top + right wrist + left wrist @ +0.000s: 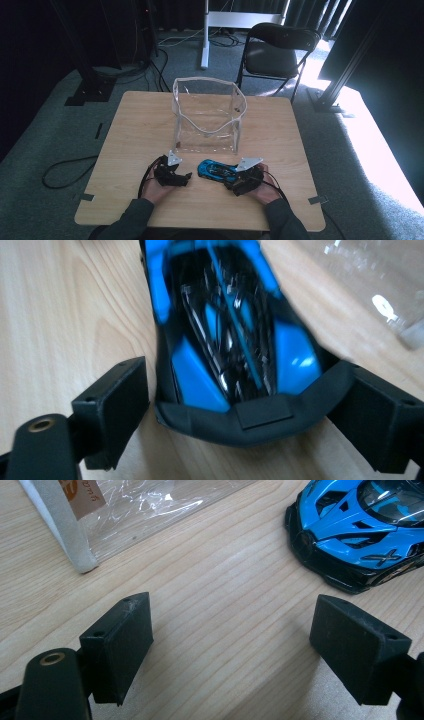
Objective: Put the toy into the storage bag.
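the right gripper (240,405) stood wide open around the blue toy car's (230,330) rear, pads not pressing; the left gripper (230,645) hung open over bare wooden table (220,610).

A wooden table (135,130) stood on grey carpet (45,135). Behind it were a black folding chair (275,52) and dark curtains (305,12). Bright daylight fell at the right.

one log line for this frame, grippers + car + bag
left gripper: open, idle | right gripper: open, straddling toy car rear | clear bag: upright on table
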`<state>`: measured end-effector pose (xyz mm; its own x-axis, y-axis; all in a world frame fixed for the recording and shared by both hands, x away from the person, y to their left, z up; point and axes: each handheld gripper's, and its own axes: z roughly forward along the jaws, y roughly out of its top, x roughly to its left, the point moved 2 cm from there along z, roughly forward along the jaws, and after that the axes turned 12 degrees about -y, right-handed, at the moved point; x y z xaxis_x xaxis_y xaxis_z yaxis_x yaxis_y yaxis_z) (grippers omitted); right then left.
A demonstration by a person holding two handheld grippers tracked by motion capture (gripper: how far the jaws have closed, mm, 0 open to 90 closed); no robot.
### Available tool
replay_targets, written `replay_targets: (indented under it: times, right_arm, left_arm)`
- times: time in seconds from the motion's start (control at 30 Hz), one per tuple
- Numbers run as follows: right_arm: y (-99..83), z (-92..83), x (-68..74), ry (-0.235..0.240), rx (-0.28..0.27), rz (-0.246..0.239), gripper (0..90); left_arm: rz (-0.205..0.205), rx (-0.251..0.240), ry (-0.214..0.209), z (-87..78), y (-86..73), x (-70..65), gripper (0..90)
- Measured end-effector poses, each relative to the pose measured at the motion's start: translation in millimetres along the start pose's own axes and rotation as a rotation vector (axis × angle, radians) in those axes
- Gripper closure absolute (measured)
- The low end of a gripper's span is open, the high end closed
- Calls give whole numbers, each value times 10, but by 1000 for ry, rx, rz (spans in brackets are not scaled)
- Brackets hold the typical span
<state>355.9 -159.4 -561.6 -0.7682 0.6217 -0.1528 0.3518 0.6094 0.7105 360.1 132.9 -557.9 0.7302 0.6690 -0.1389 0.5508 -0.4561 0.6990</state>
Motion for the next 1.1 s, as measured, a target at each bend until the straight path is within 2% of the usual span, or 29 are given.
replay_targets:
  times: [0.27,0.43,0.5,0.53,0.6,0.67,0.87,0.93,1.1]
  right_arm:
    - [-9,-11,4,12,4,-6,121]
    - [-12,-15,-37,31,-12,-23,189]
    - [-12,-15,-37,31,-12,-23,189]
    - [-13,-11,-62,28,-38,-37,223]
    - [-11,-10,-62,16,-50,-53,222]
    - [6,-10,-55,12,-29,-35,223]
    - [22,-10,-46,-5,-33,-62,199]
    - [34,-9,-44,-12,-50,-90,178]
    - [65,-31,-58,5,-91,-105,197]
  left_arm:
    - [0,0,0,0,-1,-1,176]
    - [0,0,0,1,1,-3,176]
    - [0,-1,-1,3,1,-4,176]
    - [0,-1,-3,9,5,-13,176]
    - [6,3,-7,18,12,-34,176]
    - [16,3,-16,38,22,-71,176]
    - [25,3,-25,54,33,-92,176]
    - [27,3,-26,55,34,-92,176]
    - [27,3,-27,57,34,-92,176]
